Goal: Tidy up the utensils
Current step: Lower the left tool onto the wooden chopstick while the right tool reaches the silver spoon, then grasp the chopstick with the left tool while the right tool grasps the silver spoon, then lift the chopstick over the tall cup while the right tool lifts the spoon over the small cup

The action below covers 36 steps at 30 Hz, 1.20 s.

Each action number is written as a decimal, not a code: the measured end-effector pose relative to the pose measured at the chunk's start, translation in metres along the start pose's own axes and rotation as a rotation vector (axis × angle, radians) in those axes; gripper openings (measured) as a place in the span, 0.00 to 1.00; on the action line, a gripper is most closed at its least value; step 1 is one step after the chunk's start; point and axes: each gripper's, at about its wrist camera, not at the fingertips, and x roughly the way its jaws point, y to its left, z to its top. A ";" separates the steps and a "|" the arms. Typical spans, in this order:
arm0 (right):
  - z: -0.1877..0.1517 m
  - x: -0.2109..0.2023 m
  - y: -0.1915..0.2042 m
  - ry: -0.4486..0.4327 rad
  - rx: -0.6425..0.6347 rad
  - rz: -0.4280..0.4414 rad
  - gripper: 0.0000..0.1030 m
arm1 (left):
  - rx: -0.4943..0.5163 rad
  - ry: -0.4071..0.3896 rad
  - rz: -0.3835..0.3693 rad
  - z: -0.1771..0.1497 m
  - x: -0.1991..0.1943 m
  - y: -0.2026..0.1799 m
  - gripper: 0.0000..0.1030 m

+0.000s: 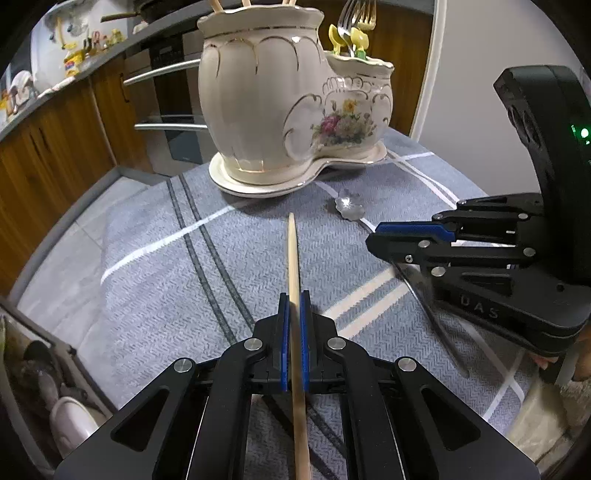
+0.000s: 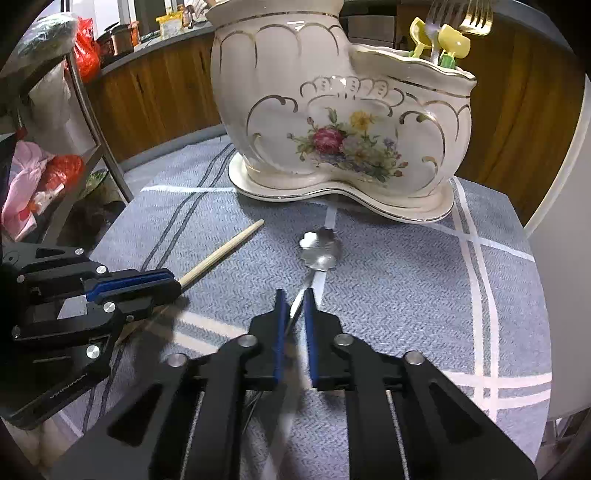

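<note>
My left gripper [image 1: 294, 295] is shut on a wooden chopstick [image 1: 291, 254] that points toward the cream floral ceramic holder [image 1: 266, 99]. In the right wrist view, the left gripper [image 2: 173, 282] shows at the left with the chopstick [image 2: 225, 251] sticking out of it. The right gripper [image 2: 295, 293] is shut on the thin handle of a metal spoon [image 2: 319, 253] whose flower-shaped bowl rests on the cloth in front of the holder [image 2: 332, 110]. From the left wrist camera, the right gripper [image 1: 373, 240] appears at the right, near the spoon [image 1: 349, 208]. Forks [image 2: 476, 18] and yellow utensils stand in the holder's low compartment.
A grey-blue striped cloth [image 1: 147, 229] covers the table. Wooden cabinets [image 1: 55, 147] and oven handles [image 1: 166, 125] lie beyond the far edge. A metal rack [image 2: 92, 122] with bags stands at the left, and a white wall [image 2: 561, 184] at the right.
</note>
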 end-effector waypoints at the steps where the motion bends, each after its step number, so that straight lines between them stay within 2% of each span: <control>1: 0.000 0.000 0.001 0.009 -0.014 0.008 0.06 | 0.000 0.000 0.000 0.000 0.000 0.000 0.06; 4: -0.002 -0.003 0.006 0.029 -0.077 0.035 0.04 | 0.008 0.006 0.002 -0.001 0.000 -0.001 0.06; 7: -0.001 -0.004 0.008 0.064 -0.131 0.021 0.04 | 0.022 0.025 -0.001 0.001 0.001 -0.003 0.07; 9: 0.000 -0.003 0.008 0.094 -0.141 0.031 0.05 | 0.027 0.040 -0.010 0.002 0.002 -0.006 0.14; 10: 0.001 -0.003 0.009 0.100 -0.152 0.021 0.08 | 0.026 0.047 -0.023 0.004 0.003 -0.007 0.20; 11: 0.000 -0.004 0.009 0.101 -0.161 0.006 0.14 | 0.030 0.051 -0.028 0.005 0.004 -0.008 0.21; 16: 0.000 -0.003 0.011 0.095 -0.163 0.003 0.15 | 0.046 0.055 -0.006 0.010 0.010 -0.011 0.21; 18: 0.000 -0.002 0.010 0.091 -0.157 0.013 0.12 | 0.040 0.059 -0.011 0.011 0.011 -0.009 0.21; 19: 0.000 -0.002 0.009 0.090 -0.151 0.032 0.06 | 0.037 0.061 -0.014 0.012 0.011 -0.007 0.20; 20: -0.001 -0.003 0.007 0.087 -0.147 0.036 0.04 | 0.038 0.063 -0.013 0.013 0.012 -0.006 0.19; 21: -0.002 -0.003 0.007 0.083 -0.144 0.039 0.04 | 0.044 0.064 0.003 0.014 0.012 -0.005 0.12; 22: -0.003 -0.004 0.007 0.075 -0.144 0.043 0.04 | 0.046 0.062 0.012 0.014 0.012 -0.005 0.07; 27: -0.013 -0.011 0.011 0.023 -0.136 0.062 0.03 | 0.019 0.043 -0.002 0.010 0.008 0.003 0.06; 32: -0.022 -0.035 0.003 -0.105 -0.120 0.079 0.03 | 0.017 -0.012 -0.023 0.007 -0.005 0.000 0.06; 36: -0.026 -0.054 -0.002 -0.207 -0.099 0.081 0.03 | 0.007 -0.092 -0.047 0.008 -0.026 0.000 0.06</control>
